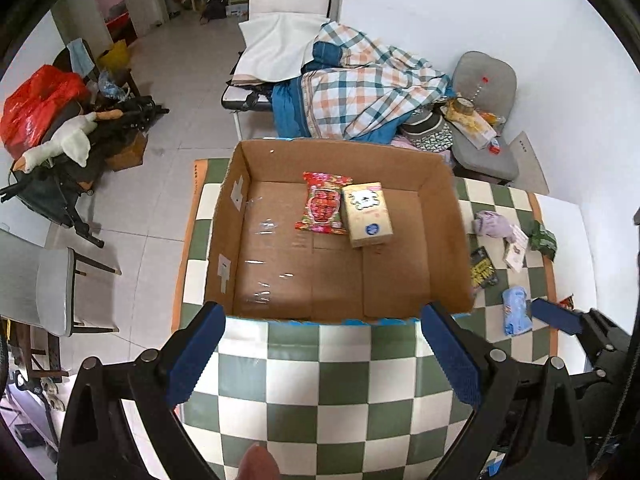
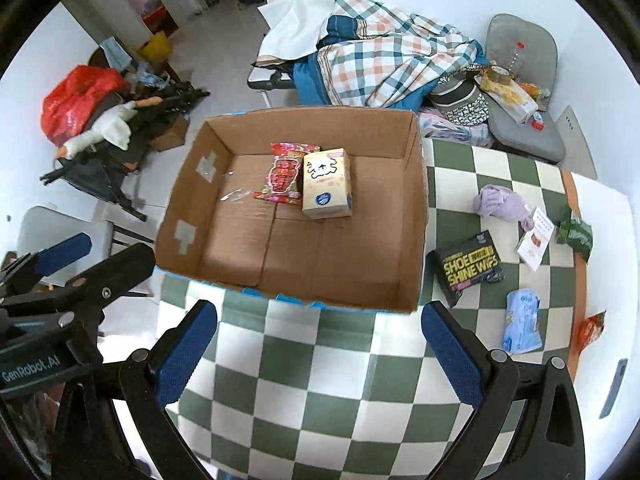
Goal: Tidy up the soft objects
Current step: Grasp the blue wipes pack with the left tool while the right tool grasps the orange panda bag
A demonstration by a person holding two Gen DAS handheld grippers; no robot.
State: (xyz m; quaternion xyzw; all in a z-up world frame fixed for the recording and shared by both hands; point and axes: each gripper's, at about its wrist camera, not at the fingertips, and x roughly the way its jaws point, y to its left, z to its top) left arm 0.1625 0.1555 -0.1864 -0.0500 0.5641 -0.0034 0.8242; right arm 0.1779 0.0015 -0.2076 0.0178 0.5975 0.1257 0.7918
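Observation:
An open cardboard box [image 1: 448, 240] [image 2: 412, 220] stands on the green-and-white checkered table [image 1: 320, 380] [image 2: 320, 380]. Inside lie a red snack packet [image 1: 324, 208] [image 2: 286, 176] and a beige tissue pack [image 1: 368, 214] [image 2: 327, 184]. Right of the box lie a lilac cloth [image 1: 492, 224] [image 2: 500, 202], a black shoe-wipes pack [image 1: 484, 268] [image 2: 470, 266], a white packet [image 1: 516, 248] [image 2: 536, 240], a green packet [image 1: 543, 238] [image 2: 576, 234], a blue pack [image 1: 517, 310] [image 2: 522, 322] and an orange packet [image 2: 592, 328]. My left gripper [image 1: 324, 356] and right gripper [image 2: 320, 354] are both open and empty, hovering before the box's near wall.
Beyond the table are a folding bed with a plaid blanket [image 1: 360, 92] [image 2: 392, 64], a grey chair with clutter [image 1: 484, 120] [image 2: 520, 92], and a pile with a red bag [image 1: 36, 108] [image 2: 76, 100] on the tiled floor. A grey chair [image 1: 44, 284] stands at left.

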